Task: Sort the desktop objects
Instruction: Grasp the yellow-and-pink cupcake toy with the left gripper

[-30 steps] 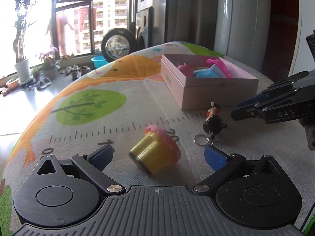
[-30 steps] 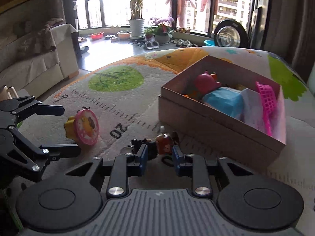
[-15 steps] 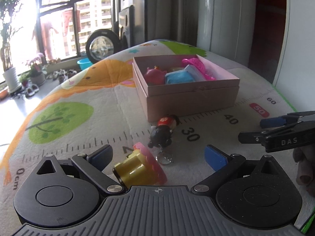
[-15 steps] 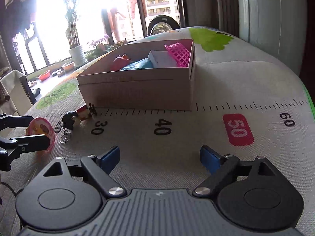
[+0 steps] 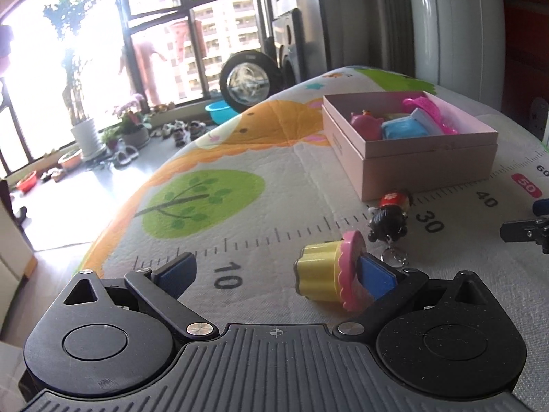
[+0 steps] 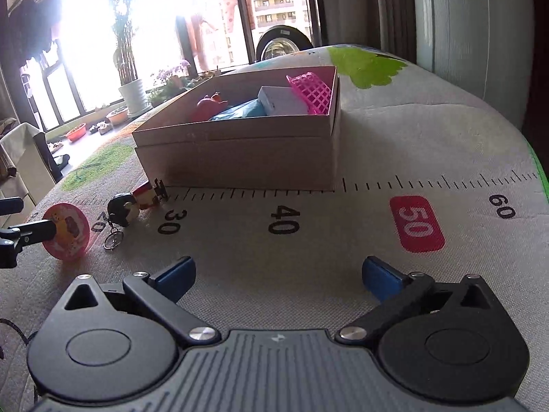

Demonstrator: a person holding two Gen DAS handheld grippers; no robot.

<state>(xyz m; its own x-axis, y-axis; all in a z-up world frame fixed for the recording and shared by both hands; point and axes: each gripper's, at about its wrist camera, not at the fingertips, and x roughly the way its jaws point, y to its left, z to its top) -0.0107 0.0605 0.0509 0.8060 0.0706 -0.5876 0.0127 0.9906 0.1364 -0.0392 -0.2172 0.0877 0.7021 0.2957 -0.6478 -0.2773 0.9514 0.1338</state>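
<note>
A yellow toy cupcake with a pink top [image 5: 331,273] lies on its side on the mat, between my left gripper's [image 5: 274,274] open fingers, its pink top against the right pad [image 5: 375,279]. It also shows in the right wrist view [image 6: 68,237]. A doll keychain [image 5: 389,218] with a black head and metal ring lies just beyond it, near the pink box [image 5: 422,158]; it also shows in the right wrist view [image 6: 128,206]. My right gripper [image 6: 279,276] is open and empty over the mat near the 40 mark.
The pink box [image 6: 240,151] holds a pink pig toy [image 5: 365,125], a blue item [image 5: 405,130] and a pink basket [image 6: 312,92]. The play mat [image 5: 240,206] has a printed ruler; its edge drops to the floor at the left. Plants stand by the window.
My left gripper has swung left, so the cupcake now sits by its right pad. The right gripper has let go of the keychain, opened, and pulled back to the right.
</note>
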